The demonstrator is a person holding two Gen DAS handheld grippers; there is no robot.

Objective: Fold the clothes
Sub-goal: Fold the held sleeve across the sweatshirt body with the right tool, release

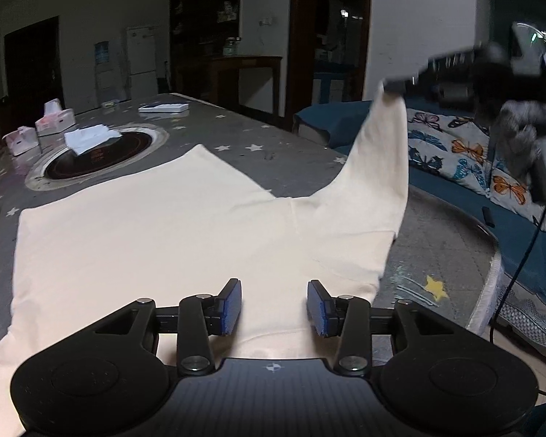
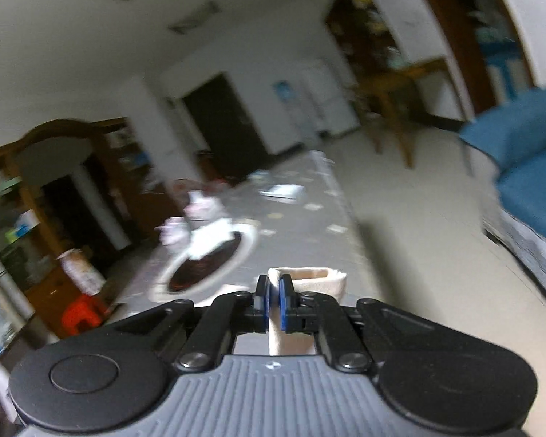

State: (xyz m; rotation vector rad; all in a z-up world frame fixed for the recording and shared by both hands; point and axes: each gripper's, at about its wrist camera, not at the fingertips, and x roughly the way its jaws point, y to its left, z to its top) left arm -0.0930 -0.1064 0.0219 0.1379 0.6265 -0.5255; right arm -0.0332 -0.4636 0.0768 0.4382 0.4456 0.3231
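One sleeve lifted off the cream shirt (image 1: 156, 240), which lies spread on the starred table (image 1: 291, 134).
The right gripper (image 2: 273, 304) is clamped on the sleeve cuff (image 2: 309, 278), above the shirt's right edge; the left gripper (image 1: 274, 307) hovers over the shirt's near hem, jaws partly apart, gripping nothing. With the body unpinned, pulling the sleeve could drag the shirt askew.
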